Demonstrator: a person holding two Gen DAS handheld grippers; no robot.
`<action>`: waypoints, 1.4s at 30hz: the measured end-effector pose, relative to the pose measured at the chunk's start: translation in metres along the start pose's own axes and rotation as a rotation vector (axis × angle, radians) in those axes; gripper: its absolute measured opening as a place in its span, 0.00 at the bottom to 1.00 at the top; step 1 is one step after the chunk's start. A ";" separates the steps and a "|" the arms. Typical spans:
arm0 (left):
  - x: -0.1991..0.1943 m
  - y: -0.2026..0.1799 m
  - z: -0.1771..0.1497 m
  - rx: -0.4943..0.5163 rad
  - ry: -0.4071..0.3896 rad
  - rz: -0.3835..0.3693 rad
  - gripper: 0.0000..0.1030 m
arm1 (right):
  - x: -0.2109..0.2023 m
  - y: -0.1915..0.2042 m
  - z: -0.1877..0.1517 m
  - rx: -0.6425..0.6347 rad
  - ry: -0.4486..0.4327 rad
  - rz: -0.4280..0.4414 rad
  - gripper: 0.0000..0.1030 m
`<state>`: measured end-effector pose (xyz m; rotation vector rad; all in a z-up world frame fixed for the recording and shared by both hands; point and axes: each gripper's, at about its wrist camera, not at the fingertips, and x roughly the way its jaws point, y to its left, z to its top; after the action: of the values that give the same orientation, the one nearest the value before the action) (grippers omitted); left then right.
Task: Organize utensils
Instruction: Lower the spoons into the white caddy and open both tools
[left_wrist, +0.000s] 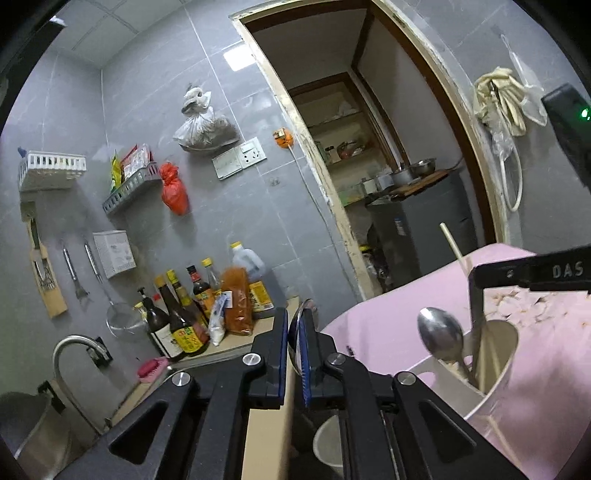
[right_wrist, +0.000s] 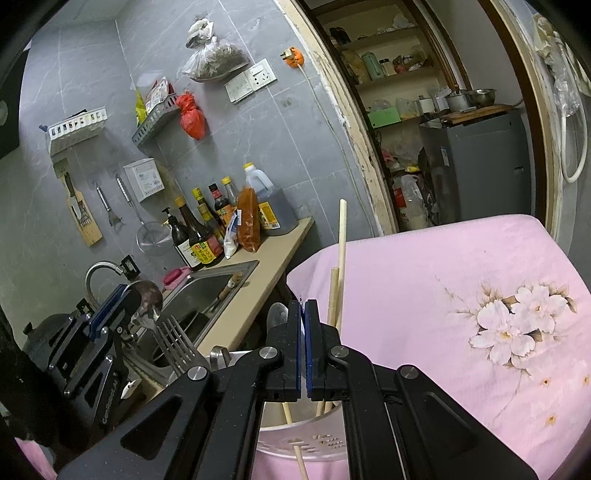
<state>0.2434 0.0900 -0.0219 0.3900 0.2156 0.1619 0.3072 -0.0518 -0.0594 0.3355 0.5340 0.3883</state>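
Standing on the pink flowered cloth (right_wrist: 461, 258), the white utensil holder (left_wrist: 495, 373) is the landmark here. Inside it lean a metal spoon (left_wrist: 439, 338), bowl up, and pale wooden chopsticks (right_wrist: 341, 251) that rise well above its rim; in the right wrist view a fork (right_wrist: 177, 341) also sticks up at the holder's left side.

Over the holder's mouth, the right gripper (right_wrist: 303, 343) has its blue pads pressed almost together, and whether anything thin sits between them cannot be told. Left of the holder, the left gripper (left_wrist: 293, 354) is nearly closed on a second spoon (left_wrist: 304, 314), whose shiny bowl shows above the pads; the same spoon appears gripped in the right wrist view (right_wrist: 147, 299).

Beyond the holder, to its left, a beige counter carries a crowd of sauce bottles (right_wrist: 199, 236), an orange spice packet (right_wrist: 248, 221) and a big oil jug (right_wrist: 266, 199), with a steel sink (right_wrist: 210, 291) and curved tap (left_wrist: 74, 350) nearer. On the grey tiled wall behind hang a red bag (left_wrist: 174, 188), two small baskets, a strainer and a knife board. Behind the holder to the right opens a doorway (left_wrist: 369, 147) onto shelves and a grey fridge.
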 end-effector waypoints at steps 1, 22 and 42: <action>0.000 0.000 0.000 -0.012 0.004 -0.010 0.07 | 0.000 0.000 -0.001 0.003 0.002 0.001 0.03; 0.017 0.032 -0.032 -0.297 0.257 -0.237 0.11 | -0.008 -0.004 -0.012 0.027 0.024 0.033 0.03; 0.009 0.033 -0.026 -0.426 0.261 -0.373 0.24 | -0.038 -0.009 -0.010 0.016 -0.003 -0.031 0.03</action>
<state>0.2422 0.1310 -0.0340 -0.1004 0.4955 -0.1107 0.2741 -0.0738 -0.0553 0.3428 0.5390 0.3535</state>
